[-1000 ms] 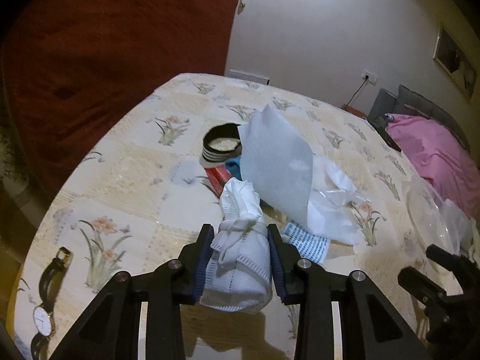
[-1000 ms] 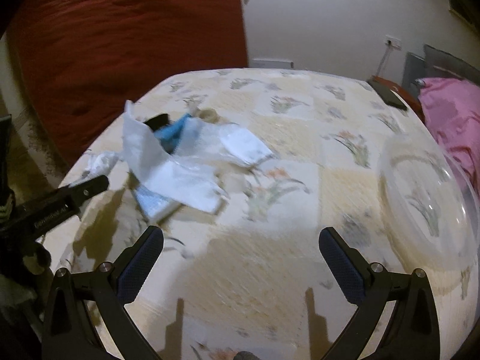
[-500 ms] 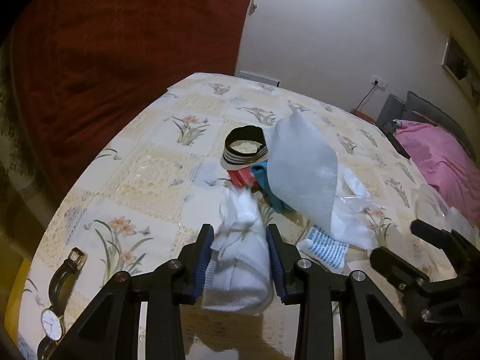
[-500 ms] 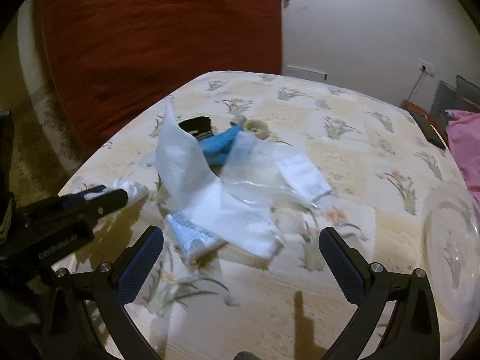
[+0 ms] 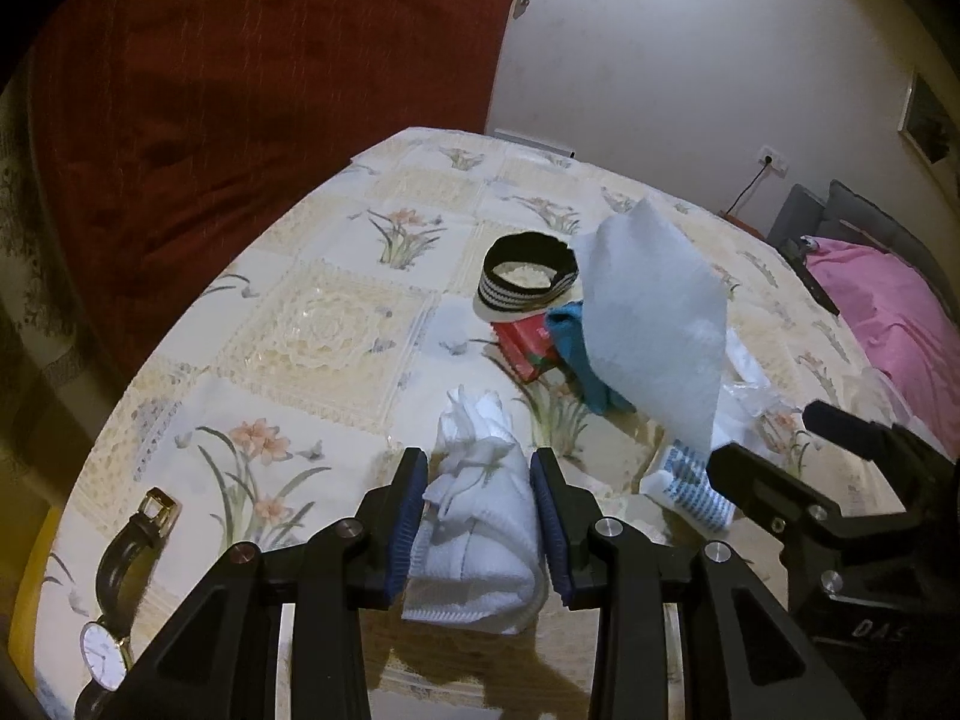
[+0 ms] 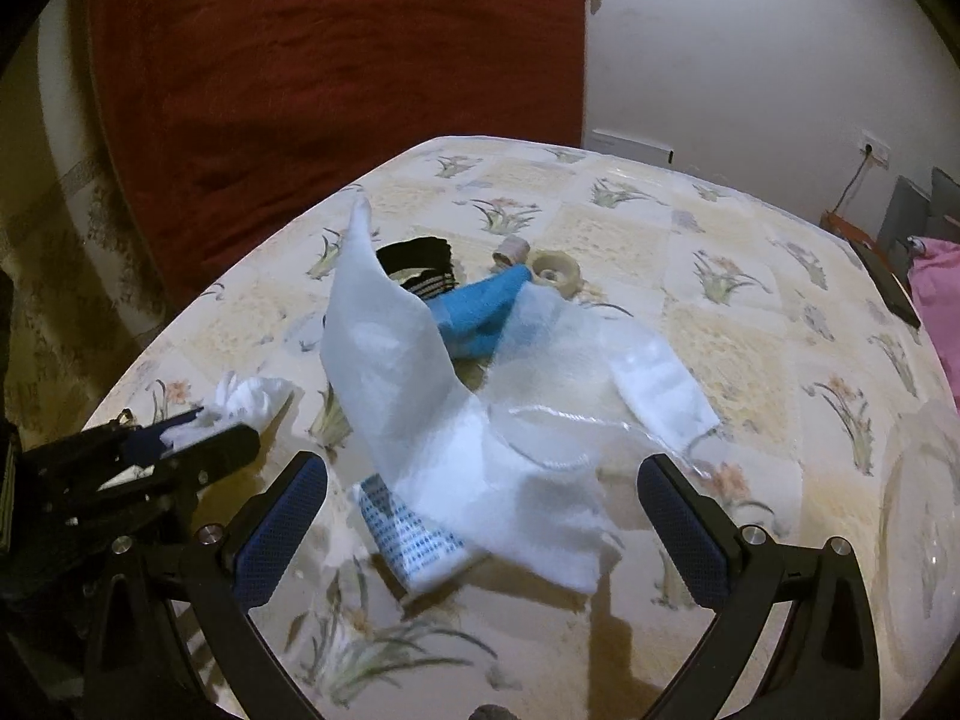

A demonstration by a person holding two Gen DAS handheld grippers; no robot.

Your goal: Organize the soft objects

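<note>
free: tablecloth [image 6: 738, 324] right of pile | blocked: white cloth heap [image 6: 456, 420] centre, glass bowl [image 6: 918, 540] far right

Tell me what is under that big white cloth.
Under the white cloth a blue sock pokes out behind and a blue-printed packet in front. Anything deeper is covered.

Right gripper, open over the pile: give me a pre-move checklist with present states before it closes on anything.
1. Right gripper open: ok.
2. White cloth between its fingers: ok, in line ahead.
3. Left gripper shut on rolled white towel: ok.
4. The two grippers apart: ok.
5. Blue sock free of the cloth: not ok, partly covered.
6. Printed packet clear of the grasp: cannot tell; it lies under the cloth's edge.
</note>
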